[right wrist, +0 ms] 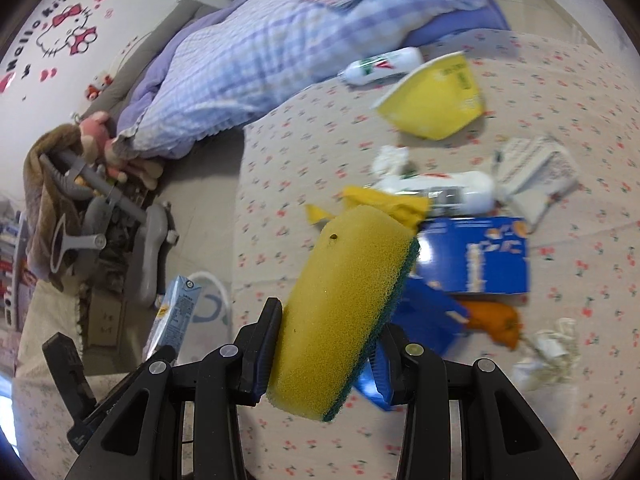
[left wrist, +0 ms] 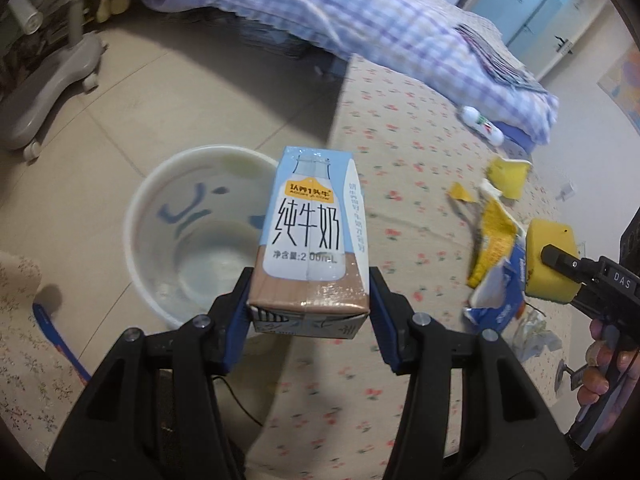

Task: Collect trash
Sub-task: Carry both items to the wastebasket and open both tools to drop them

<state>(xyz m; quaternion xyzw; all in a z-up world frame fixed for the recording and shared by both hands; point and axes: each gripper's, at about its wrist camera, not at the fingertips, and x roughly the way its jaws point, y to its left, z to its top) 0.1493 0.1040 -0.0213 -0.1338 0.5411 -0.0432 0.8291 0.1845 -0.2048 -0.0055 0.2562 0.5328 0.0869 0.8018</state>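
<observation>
My left gripper (left wrist: 310, 308) is shut on a blue-and-white milk carton (left wrist: 312, 232) and holds it at the bed's edge, beside a white bucket (left wrist: 168, 184) on the floor. My right gripper (right wrist: 332, 356) is shut on a yellow sponge (right wrist: 348, 300) with a green scouring side, above the bedsheet. The sponge and right gripper also show in the left wrist view (left wrist: 552, 260). The carton shows in the right wrist view (right wrist: 176, 312). Trash lies on the bed: yellow wrappers (right wrist: 436, 96), a blue box (right wrist: 480, 256), white bottles (right wrist: 452, 192), crumpled paper (right wrist: 536, 176).
A checked quilt (right wrist: 248, 64) lies across the bed. A grey wheeled stand (left wrist: 52, 76) is on the tiled floor at left. An orange peel (right wrist: 496, 320) and paper scraps (right wrist: 552, 348) lie at right.
</observation>
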